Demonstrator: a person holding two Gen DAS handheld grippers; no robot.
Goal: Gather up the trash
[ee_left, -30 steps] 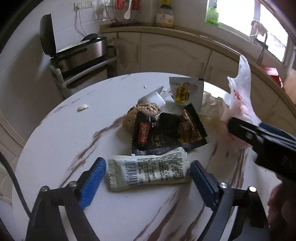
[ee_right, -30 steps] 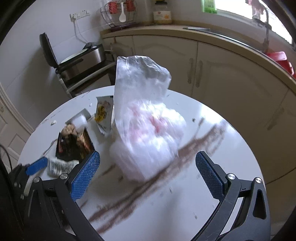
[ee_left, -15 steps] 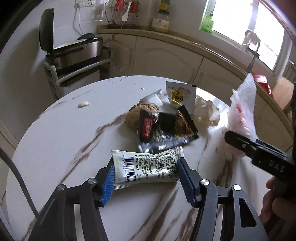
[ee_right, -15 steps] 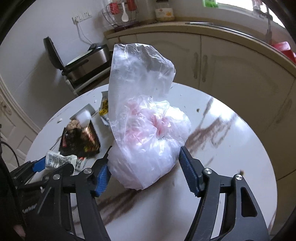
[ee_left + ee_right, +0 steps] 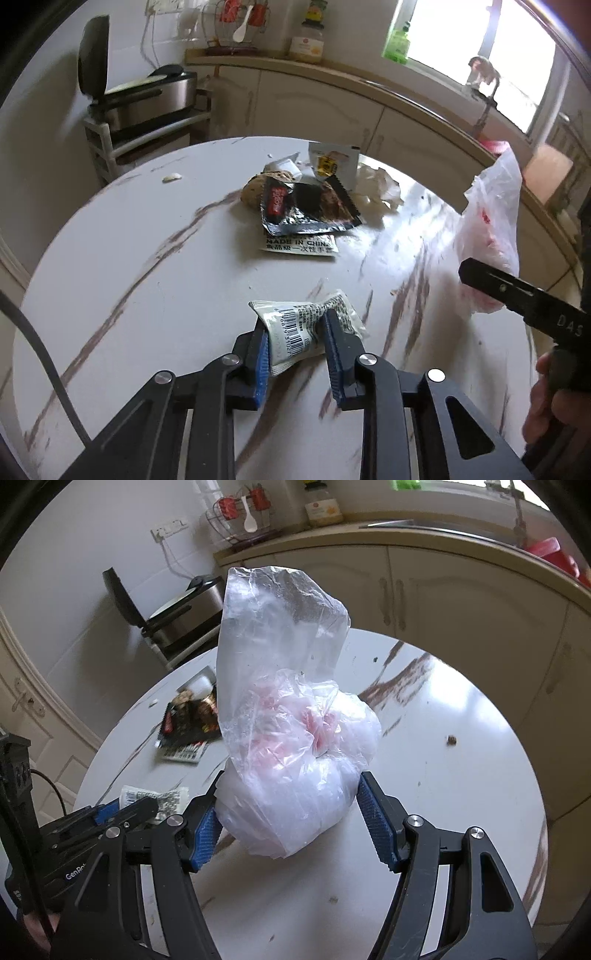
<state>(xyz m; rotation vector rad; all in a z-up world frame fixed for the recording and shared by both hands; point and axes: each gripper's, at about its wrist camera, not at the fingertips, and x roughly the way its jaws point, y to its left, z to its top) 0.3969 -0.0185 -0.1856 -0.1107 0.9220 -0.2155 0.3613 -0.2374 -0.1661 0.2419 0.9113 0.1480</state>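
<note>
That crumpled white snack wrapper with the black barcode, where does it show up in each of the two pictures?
Left wrist view: the crumpled white barcode wrapper sits low in the centre, pinched between the left tool's blue pads.
Right wrist view: it lies at the lower left, on the table behind that tool.
Shared landmark: the black foil wrapper pile, further back on the white marbled table.

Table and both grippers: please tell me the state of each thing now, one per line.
White wrapper: crumpled, pinched in the left gripper.
Left gripper: jaws just closed on the wrapper.
Plastic bag: standing up, gripped at its base by the right gripper.
Black wrapper: torn open, lying flat on the table.
Grill: lid raised.
</note>
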